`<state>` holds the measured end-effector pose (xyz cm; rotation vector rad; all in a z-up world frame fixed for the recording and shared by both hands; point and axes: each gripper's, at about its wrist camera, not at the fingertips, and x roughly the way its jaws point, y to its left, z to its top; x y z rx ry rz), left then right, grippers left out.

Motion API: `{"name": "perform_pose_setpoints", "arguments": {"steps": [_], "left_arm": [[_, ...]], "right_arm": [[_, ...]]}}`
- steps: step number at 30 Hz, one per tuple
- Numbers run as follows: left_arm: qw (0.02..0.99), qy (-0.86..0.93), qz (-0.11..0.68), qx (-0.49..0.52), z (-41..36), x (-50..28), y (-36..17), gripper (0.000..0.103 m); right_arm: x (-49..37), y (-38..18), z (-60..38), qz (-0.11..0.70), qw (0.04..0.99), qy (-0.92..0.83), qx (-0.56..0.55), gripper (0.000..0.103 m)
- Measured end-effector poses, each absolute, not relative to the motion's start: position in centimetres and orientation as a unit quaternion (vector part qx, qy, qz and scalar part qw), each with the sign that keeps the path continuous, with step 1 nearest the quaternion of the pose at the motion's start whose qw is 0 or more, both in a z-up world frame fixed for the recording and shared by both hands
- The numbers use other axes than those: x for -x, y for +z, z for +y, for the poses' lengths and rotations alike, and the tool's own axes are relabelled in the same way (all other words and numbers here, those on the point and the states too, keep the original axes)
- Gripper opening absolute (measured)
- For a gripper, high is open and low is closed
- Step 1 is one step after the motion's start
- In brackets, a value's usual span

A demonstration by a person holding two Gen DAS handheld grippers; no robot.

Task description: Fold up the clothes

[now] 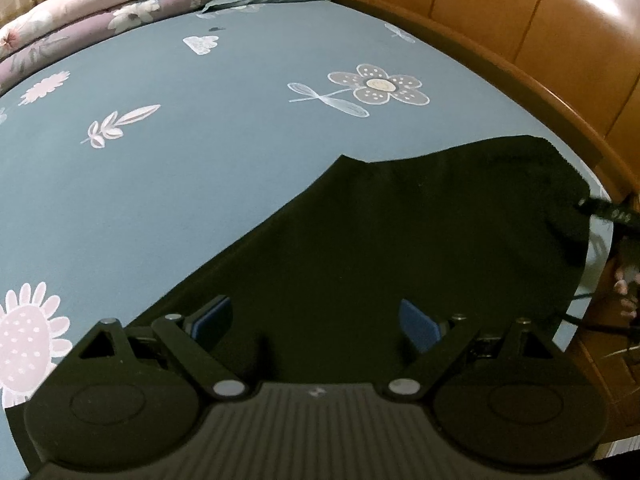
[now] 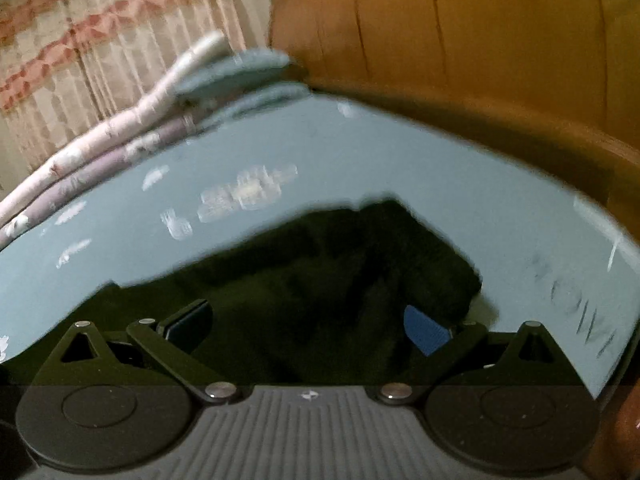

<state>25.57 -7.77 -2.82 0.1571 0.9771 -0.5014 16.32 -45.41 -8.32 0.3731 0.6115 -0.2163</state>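
Observation:
A black garment (image 1: 400, 232) lies spread flat on a blue floral bedsheet (image 1: 180, 180), reaching toward the bed's right edge. My left gripper (image 1: 316, 322) hovers over its near part, open, blue pads (image 1: 420, 326) wide apart with only flat cloth below them. In the blurred right wrist view the same black garment (image 2: 320, 280) looks bunched, with a raised corner at its far end. My right gripper (image 2: 308, 326) stands open above it, and its pads (image 2: 424, 330) press on nothing. A dark part of the right tool (image 1: 604, 212) shows at the garment's right side.
Folded quilts (image 1: 80, 20) and pillows are stacked at the far end of the bed. A wooden bed frame (image 1: 520, 80) and wooden panels run along the right side. A person's hand (image 1: 624, 292) shows at the right edge. A curtain (image 2: 100, 40) hangs behind.

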Motion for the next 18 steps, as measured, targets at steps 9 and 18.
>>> {"name": "perform_pose_setpoints", "arguments": {"steps": [9,18], "left_arm": [[0.852,-0.228,0.466,-0.074,-7.8,-25.6,-2.8,0.09],[0.849,-0.239,0.465,-0.082,-8.7,-25.3,-2.9,0.09]], "right_arm": [[-12.7,-5.0,-46.6,0.276,0.922,-0.105,-0.249,0.103],[-13.6,-9.8,-54.0,0.295,0.838,-0.092,-0.45,0.103]]}}
